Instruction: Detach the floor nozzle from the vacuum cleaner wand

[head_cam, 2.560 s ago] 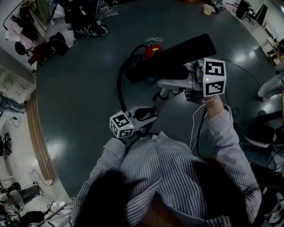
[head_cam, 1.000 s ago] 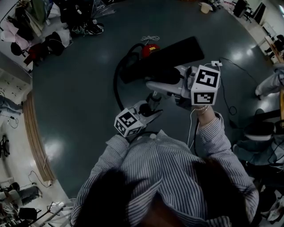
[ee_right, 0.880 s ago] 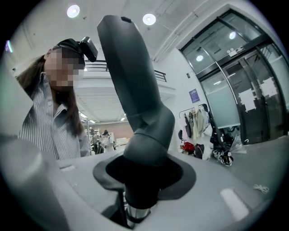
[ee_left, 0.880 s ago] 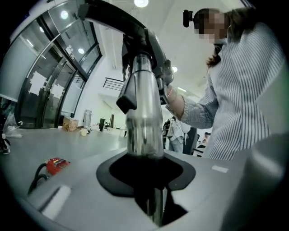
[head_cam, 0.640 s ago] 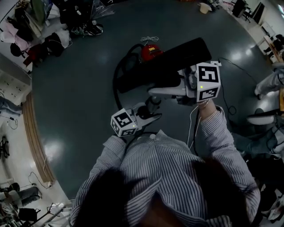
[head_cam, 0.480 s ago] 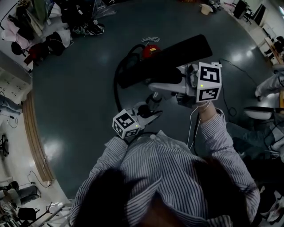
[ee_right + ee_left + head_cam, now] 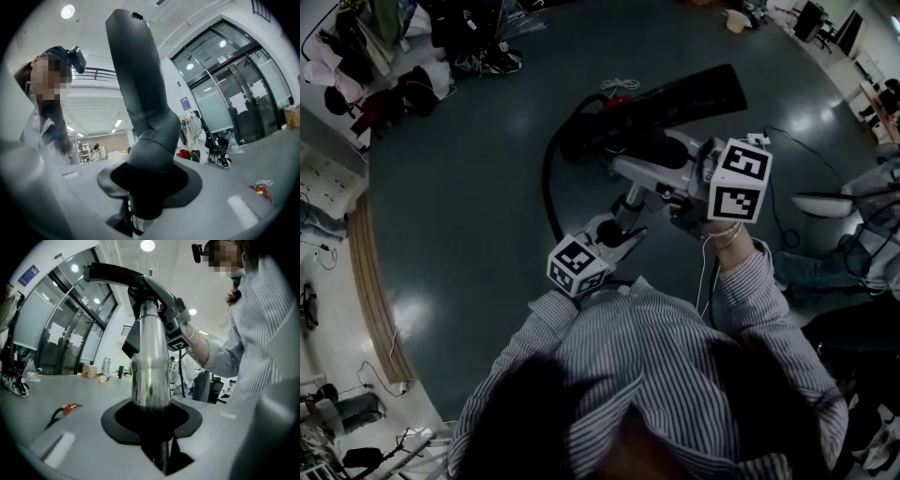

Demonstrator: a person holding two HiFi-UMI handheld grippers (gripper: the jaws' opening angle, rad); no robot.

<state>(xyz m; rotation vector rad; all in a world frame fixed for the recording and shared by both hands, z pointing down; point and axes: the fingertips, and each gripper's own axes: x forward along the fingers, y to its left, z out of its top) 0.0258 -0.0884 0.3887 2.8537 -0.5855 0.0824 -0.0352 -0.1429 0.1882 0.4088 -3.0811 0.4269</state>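
In the head view the black floor nozzle [image 7: 666, 103] is held up off the floor, joined to the silver wand [image 7: 626, 202]. My left gripper [image 7: 623, 232] clamps the wand from below, and its jaws are closing on the tube. My right gripper [image 7: 652, 169] is shut on the nozzle's grey neck. In the left gripper view the shiny wand [image 7: 150, 362] rises out of the dark pads [image 7: 185, 420] of the left gripper [image 7: 152, 416]. The right gripper view shows the dark neck [image 7: 150, 140] seated in the right gripper [image 7: 147, 180], with the nozzle head [image 7: 133, 61] above it.
A red vacuum body [image 7: 619, 94] with a black hose [image 7: 551, 178] lies on the grey floor behind the nozzle. Cables [image 7: 783, 225] trail at the right, where another person [image 7: 862, 234] sits. Clothes and bags [image 7: 384, 56] pile up at the far left.
The nozzle has rolled and now shows a narrower side in the head view. The right gripper's marker cube has shifted slightly down and right. The left gripper has stayed on the wand.
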